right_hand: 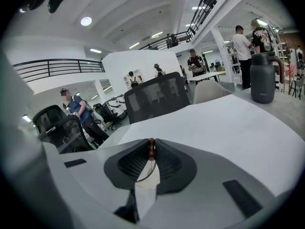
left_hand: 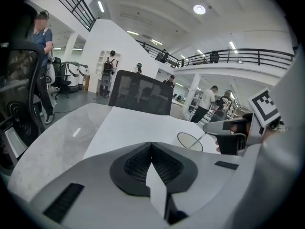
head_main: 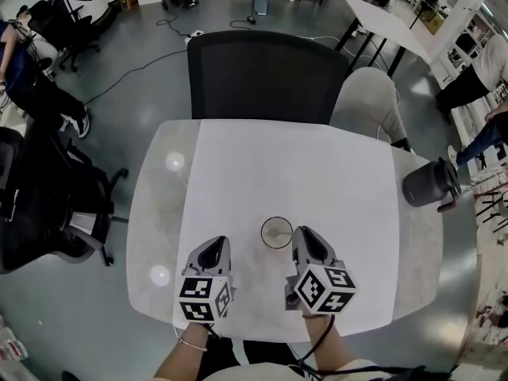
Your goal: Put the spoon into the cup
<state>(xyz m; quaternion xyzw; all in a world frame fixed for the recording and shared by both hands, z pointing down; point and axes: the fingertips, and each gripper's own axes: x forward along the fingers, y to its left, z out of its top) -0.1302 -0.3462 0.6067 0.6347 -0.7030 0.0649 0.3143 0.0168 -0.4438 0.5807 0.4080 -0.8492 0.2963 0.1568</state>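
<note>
A clear glass cup (head_main: 276,232) stands on the white sheet (head_main: 294,173) near the table's front edge, between my two grippers. My right gripper (head_main: 304,234) sits just right of the cup, shut on the brown end of the spoon (right_hand: 151,149). In the left gripper view, the thin spoon shaft (left_hand: 200,140) slants from that gripper down to the cup (left_hand: 189,141); whether its bowl is inside I cannot tell. Left of the cup, my left gripper (head_main: 214,250) is shut with nothing in its jaws (left_hand: 151,144).
A dark jug (head_main: 429,182) stands at the table's right edge and also shows in the right gripper view (right_hand: 263,78). A black chair (head_main: 266,74) and a grey chair (head_main: 369,94) stand behind the table. An office chair (head_main: 40,205) is at the left.
</note>
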